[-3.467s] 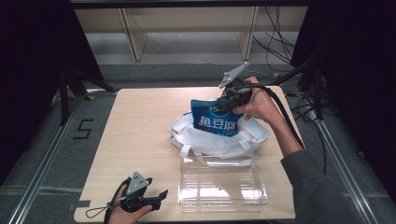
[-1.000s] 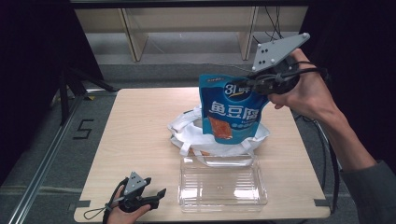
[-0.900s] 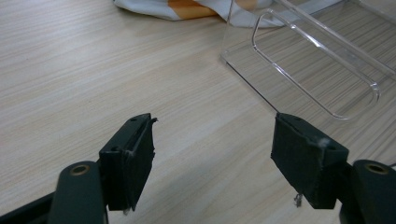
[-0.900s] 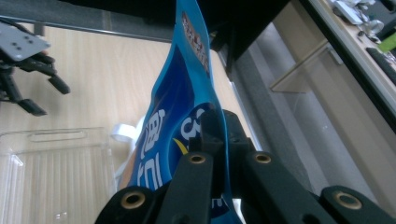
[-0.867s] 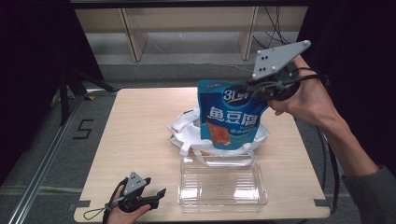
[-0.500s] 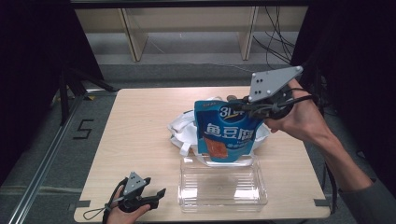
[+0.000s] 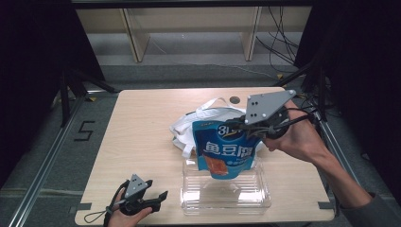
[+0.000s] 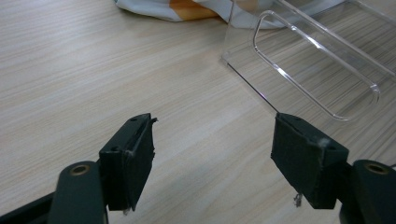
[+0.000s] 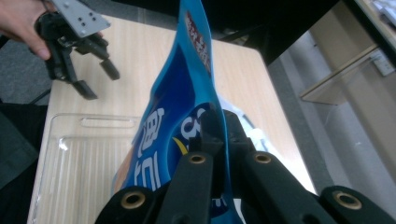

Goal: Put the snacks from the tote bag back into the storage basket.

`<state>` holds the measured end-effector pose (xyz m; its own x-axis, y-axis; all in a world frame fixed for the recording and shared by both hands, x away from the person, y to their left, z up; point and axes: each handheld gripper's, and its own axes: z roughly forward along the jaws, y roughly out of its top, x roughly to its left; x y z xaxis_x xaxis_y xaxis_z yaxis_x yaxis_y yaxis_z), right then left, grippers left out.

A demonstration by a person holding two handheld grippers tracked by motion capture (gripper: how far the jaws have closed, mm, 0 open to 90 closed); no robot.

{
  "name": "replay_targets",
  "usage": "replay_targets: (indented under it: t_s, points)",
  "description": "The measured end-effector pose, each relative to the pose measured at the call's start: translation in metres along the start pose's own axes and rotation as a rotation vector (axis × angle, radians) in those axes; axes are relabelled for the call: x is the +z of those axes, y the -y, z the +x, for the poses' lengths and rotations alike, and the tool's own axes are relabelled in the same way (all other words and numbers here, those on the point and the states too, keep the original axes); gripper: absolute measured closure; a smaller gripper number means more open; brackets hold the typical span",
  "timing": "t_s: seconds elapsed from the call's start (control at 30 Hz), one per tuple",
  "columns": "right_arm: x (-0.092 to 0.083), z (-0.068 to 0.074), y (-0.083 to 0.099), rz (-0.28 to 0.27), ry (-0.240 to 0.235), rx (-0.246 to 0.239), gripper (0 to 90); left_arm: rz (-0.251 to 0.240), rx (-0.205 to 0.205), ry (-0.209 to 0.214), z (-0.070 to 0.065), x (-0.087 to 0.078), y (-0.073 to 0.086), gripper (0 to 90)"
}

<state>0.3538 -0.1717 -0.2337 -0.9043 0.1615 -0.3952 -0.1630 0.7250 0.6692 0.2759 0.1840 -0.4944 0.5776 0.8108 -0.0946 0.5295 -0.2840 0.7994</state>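
my right tool [image 7: 253,130]: pinching blue snack pouch [image 7: 226,150] top, over clear tray [image 7: 226,197] | my left tool [image 7: 150,199]: spread, empty, left of tray

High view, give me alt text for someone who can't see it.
The right tool holds a blue snack bag by its top, hanging over a clear plastic tray on a wooden table. A white bag lies behind; the left tool rests open near the front edge.

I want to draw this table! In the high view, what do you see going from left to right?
Left gripper → clear plastic tray → right gripper, clamped on the top of the blue snack bag, which hangs over the tray. The white bag lies behind them, so it has no clear place in the row.
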Motion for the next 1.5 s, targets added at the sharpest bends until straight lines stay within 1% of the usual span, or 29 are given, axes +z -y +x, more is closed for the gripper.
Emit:
replay_targets:
  t_s: [0.03,0.13,0.17,0.2,0.27,0.33,0.37,0.4,0.43,0.53,0.57,0.63,0.73,0.77,0.8,0.83,0.87,0.97,1.0,1.1,1.13,1.17,1.23,1.27,1.33,1.37,1.4,1.43,1.5]
  points:
    - [0.002,0.002,0.001,0.002,0.006,0.001,90.0,0.008,0.010,0.000,0.001,0.000,0.000,28.9]
    - [0.008,0.006,0.007,0.013,0.001,-0.007,90.0,0.004,0.005,-0.002,0.001,0.000,0.000,28.9]
    - [0.010,0.007,0.009,0.013,-0.011,-0.004,90.0,0.005,0.006,-0.002,0.001,0.000,0.000,29.0]
    - [0.014,0.009,0.014,0.022,-0.012,0.004,90.0,0.004,0.006,-0.004,0.000,0.000,0.000,28.9]
    - [0.016,0.009,0.016,0.024,-0.005,-0.001,90.0,0.004,0.005,-0.003,0.001,0.000,0.000,29.0]
    - [0.020,0.010,0.021,0.026,-0.018,0.009,90.0,0.005,0.005,-0.003,0.001,0.000,0.000,29.0]
    - [0.022,0.011,0.023,0.029,-0.013,0.009,90.0,0.003,0.004,-0.003,0.000,0.000,0.000,28.9]
    - [0.024,0.011,0.025,0.034,-0.024,0.015,90.0,0.004,0.005,-0.005,0.000,0.000,0.000,29.0]
    - [0.025,0.012,0.027,0.033,-0.016,0.019,90.0,0.005,0.006,-0.003,0.001,0.000,0.000,29.0]
    - [0.029,0.013,0.033,0.028,-0.028,0.032,90.0,0.004,0.004,-0.004,0.001,0.000,0.000,29.0]
    - [0.030,0.013,0.035,0.029,-0.033,0.036,90.0,-0.012,-0.032,-0.007,-0.002,0.001,0.001,29.0]
    - [0.035,0.014,0.040,0.030,-0.042,0.050,90.0,-0.017,-0.036,-0.006,-0.002,0.001,0.001,29.0]
    - [0.038,0.014,0.044,0.030,-0.038,0.048,90.0,-0.019,-0.039,-0.006,-0.002,0.001,0.001,29.0]
    - [0.040,0.014,0.045,0.028,-0.046,0.054,90.0,-0.018,-0.036,-0.007,-0.002,0.001,0.001,29.0]
    - [0.041,0.014,0.047,0.029,-0.034,0.048,90.0,-0.021,-0.040,-0.006,-0.002,0.001,0.001,29.0]
    - [0.042,0.014,0.048,0.031,-0.036,0.052,90.0,-0.014,-0.034,-0.008,-0.001,0.001,0.001,29.0]
    - [0.044,0.015,0.050,0.030,-0.050,0.062,90.0,-0.015,-0.035,-0.006,-0.001,0.001,0.001,29.0]
    - [0.044,0.014,0.051,0.027,-0.044,0.067,90.0,-0.013,-0.034,-0.007,-0.001,0.001,0.001,29.0]
    - [0.044,0.014,0.052,0.027,-0.036,0.060,90.0,-0.013,-0.036,-0.005,-0.002,0.001,0.001,29.0]
    - [0.043,0.014,0.053,0.026,-0.037,0.068,90.0,-0.006,-0.034,-0.009,-0.002,0.001,0.000,29.0]
    - [0.043,0.014,0.054,0.021,-0.040,0.073,90.0,0.010,0.002,-0.005,0.000,-0.001,0.000,29.0]
    - [0.043,0.014,0.055,0.026,-0.036,0.074,90.0,-0.001,-0.010,-0.006,-0.001,0.000,0.000,29.0]
    - [0.042,0.014,0.056,0.017,-0.051,0.086,90.0,0.005,-0.023,-0.005,-0.001,0.000,0.000,28.9]
    - [0.042,0.014,0.057,0.014,-0.047,0.085,90.0,0.014,-0.011,-0.004,-0.001,0.000,0.000,28.9]
    - [0.042,0.013,0.058,0.017,-0.048,0.081,90.0,0.013,-0.012,-0.005,-0.001,0.000,0.000,28.6]
    - [0.041,0.014,0.058,0.014,-0.054,0.090,90.0,0.013,-0.012,-0.005,-0.001,0.000,0.000,28.6]
    - [0.041,0.014,0.058,0.014,-0.056,0.087,90.0,0.009,-0.016,-0.011,-0.001,0.000,0.000,28.4]
    - [0.041,0.014,0.058,0.014,-0.056,0.087,90.0,-0.005,-0.030,-0.007,-0.001,0.001,0.001,28.4]
    - [0.041,0.014,0.058,0.014,-0.056,0.085,90.0,-0.014,-0.038,-0.004,-0.002,0.002,0.001,28.3]
